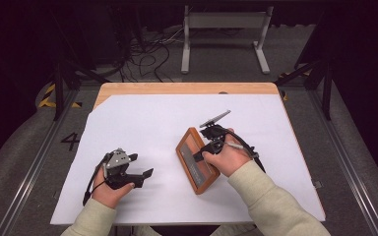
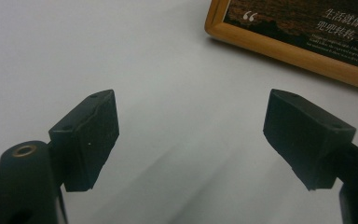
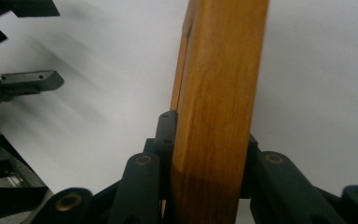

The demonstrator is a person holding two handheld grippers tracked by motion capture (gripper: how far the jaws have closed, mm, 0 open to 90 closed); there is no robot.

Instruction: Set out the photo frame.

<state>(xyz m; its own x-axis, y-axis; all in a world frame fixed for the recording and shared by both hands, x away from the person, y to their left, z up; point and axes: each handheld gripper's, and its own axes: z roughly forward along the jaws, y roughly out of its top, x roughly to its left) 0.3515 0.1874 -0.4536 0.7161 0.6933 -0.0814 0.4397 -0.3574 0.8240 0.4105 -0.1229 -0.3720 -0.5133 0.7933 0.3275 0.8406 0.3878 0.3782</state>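
Note:
A wooden picture frame with a dark printed picture lies slanted on the white sheet, right of centre. My right gripper reaches over its right long side. In the right gripper view the frame's wooden edge stands between the two jaws of my right gripper, and both press against it. My left gripper rests at the front left, jaws apart and pointing toward the frame. From the left gripper view, my left gripper holds nothing over bare white sheet, with the frame's corner at the upper right.
The white sheet covers most of a wooden table, whose edge shows at the back. A grey metal stand and loose cables are on the floor beyond. The left gripper appears far off in the right gripper view.

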